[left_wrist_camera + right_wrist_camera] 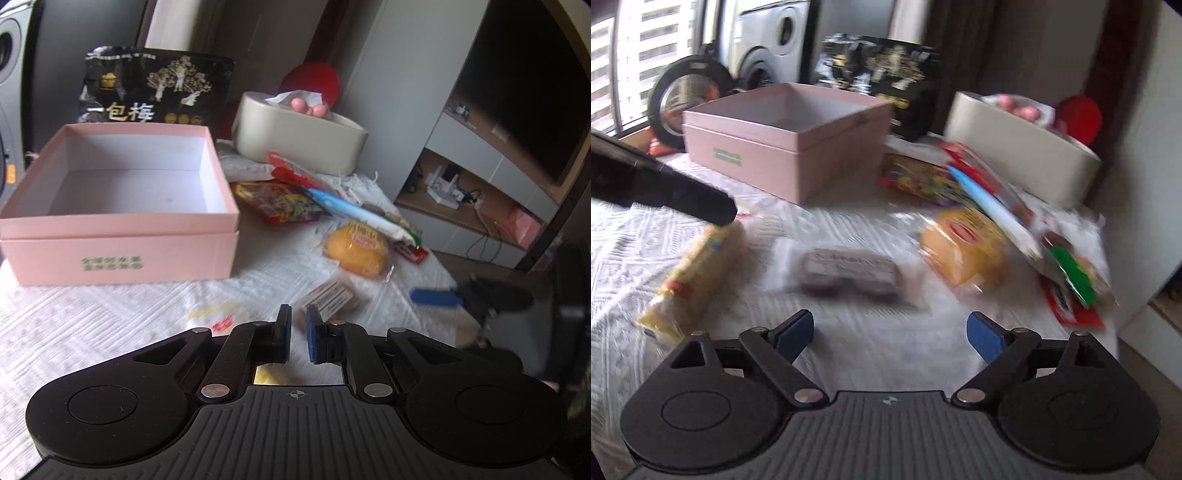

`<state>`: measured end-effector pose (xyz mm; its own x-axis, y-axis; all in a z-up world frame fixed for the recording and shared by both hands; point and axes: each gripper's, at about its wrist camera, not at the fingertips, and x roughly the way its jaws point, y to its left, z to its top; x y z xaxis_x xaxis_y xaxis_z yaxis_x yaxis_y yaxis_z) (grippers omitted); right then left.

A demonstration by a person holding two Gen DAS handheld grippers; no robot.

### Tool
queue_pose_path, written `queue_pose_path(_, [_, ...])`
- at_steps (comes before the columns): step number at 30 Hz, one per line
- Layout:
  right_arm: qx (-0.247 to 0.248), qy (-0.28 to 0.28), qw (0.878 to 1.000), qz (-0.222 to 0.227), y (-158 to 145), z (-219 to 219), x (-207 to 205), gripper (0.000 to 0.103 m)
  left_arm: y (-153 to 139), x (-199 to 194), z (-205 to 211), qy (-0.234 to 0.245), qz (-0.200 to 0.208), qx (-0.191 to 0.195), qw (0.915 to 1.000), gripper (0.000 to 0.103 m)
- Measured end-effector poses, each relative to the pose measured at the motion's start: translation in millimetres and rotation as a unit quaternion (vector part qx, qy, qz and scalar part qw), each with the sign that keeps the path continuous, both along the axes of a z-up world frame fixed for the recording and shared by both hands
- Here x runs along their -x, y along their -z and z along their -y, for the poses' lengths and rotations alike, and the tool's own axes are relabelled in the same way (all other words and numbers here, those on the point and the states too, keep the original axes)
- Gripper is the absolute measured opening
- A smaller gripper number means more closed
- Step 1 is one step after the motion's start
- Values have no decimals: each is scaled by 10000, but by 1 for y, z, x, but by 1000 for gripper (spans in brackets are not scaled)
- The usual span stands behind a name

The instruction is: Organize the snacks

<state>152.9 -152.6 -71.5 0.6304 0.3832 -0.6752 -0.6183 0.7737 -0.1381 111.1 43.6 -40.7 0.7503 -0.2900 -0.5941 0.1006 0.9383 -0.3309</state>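
Only clear txt: big pale chars "一包梅" on the black snack bag [157,86] standing just behind the pink box [118,221], w/ gold tree artwork above them. Pink box front has two short lines of green chars, too blurred to read in either view. Right of the box, the round yellow cake pack [356,251] has a red label and dark chars along its top, the brown bar pack [332,299] a pale printed label, and the red-purple pouch [280,201] busy print, all illegible.
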Motion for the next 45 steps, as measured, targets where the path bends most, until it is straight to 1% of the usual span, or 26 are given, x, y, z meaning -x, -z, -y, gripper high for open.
queue_pose_path(3, [-501, 450, 9966, -481, 0, 28, -2, 90, 6, -27, 2, -6, -44, 87, 10000, 11])
queue_pose_path(4, [-740, 618, 9926, -733, 2, 39, -3, 91, 10, -36, 2, -64, -116, 43, 9999, 11])
queue_pose_path(5, [-977, 733, 9890, -832, 3, 48, -3, 93, 13, -44, 2, -120, -196, 20, 9997, 11])
queue_pose_path(7, [-1302, 889, 9823, -1011, 1, 62, 0, 93, 22, -58, -1, -170, -439, 90, 9988, 11])
queue_pose_path(10, [-1696, 1029, 9710, -1332, -2, 78, -1, 94, 32, -65, -2, -3, -851, 382, 9956, 11])
queue_pose_path(12, [-1880, 1153, 9649, -1429, -4, 88, -3, 95, 36, -60, 3, 187, -985, 496, 9937, 11])
queue_pose_path(15, [-1932, 1362, 9612, -1424, -2, 95, -7, 96, 38, -50, 12, 525, -1133, 718, 9896, 12])
queue_pose_path(17, [-1956, 1417, 9603, -1399, 0, 94, -9, 98, 32, -38, 18, 579, -1070, 695, 9901, 12])
queue_pose_path(20, [-1825, 1415, 9640, -1321, 1, 88, -9, 100, 13, -9, 30, 605, -561, 88, 9966, 12])
queue_pose_path(22, [-1712, 1414, 9672, -1233, 2, 84, -8, 100, 5, 13, 39, 545, -273, -570, 9965, 15])
queue_pose_path(24, [-1621, 1438, 9695, -1146, 3, 80, -7, 101, 5, 33, 50, 417, -105, -1482, 9880, 15])
queue_pose_path(26, [-1562, 1476, 9707, -1075, 4, 76, -5, 103, 13, 46, 55, 376, -78, -2071, 9776, 16])
queue_pose_path(29, [-1339, 1546, 9745, -919, 6, 67, -2, 103, 12, 56, 46, 321, 105, -2291, 9728, 27])
queue_pose_path(32, [-1058, 1538, 9794, -771, 9, 59, 2, 103, 10, 55, 33, -60, 53, -2506, 9681, 28])
queue_pose_path(33, [-974, 1528, 9808, -718, 10, 56, 4, 103, 10, 53, 27, -153, -26, -2439, 9697, 25])
queue_pose_path(34, [-873, 1511, 9824, -664, 11, 54, 5, 103, 10, 52, 20, -218, -146, -2223, 9746, 25])
queue_pose_path(35, [-753, 1483, 9842, -607, 12, 51, 6, 103, 10, 50, 12, -240, -303, -1783, 9832, 25])
queue_pose_path(36, [-672, 1465, 9854, -543, 13, 49, 8, 103, 10, 46, 3, -247, -472, -1187, 9915, 25])
queue_pose_path(37, [-704, 1498, 9847, -542, 13, 49, 9, 103, 12, 43, -6, -271, -629, -531, 9962, 25])
queue_pose_path(38, [-704, 1499, 9846, -553, 13, 49, 8, 103, 15, 38, -14, -315, -767, 101, 9965, 26])
queue_pose_path(39, [-696, 1492, 9847, -570, 13, 50, 8, 103, 17, 34, -17, -385, -852, 422, 9947, 27])
queue_pose_path(40, [-688, 1481, 9848, -587, 13, 50, 7, 103, 19, 30, -18, -467, -873, 468, 9940, 28])
queue_pose_path(41, [-681, 1467, 9850, -597, 12, 50, 7, 103, 22, 26, -16, -546, -866, 360, 9941, 29])
queue_pose_path(43, [-678, 1428, 9857, -583, 13, 50, 8, 103, 25, 18, -11, -544, -836, 245, 9947, 44])
queue_pose_path(44, [-679, 1396, 9862, -571, 13, 51, 9, 103, 27, 14, -7, -483, -824, 169, 9953, 46])
queue_pose_path(45, [-682, 1352, 9869, -563, 13, 51, 9, 103, 27, 10, -2, -399, -801, 58, 9960, 44])
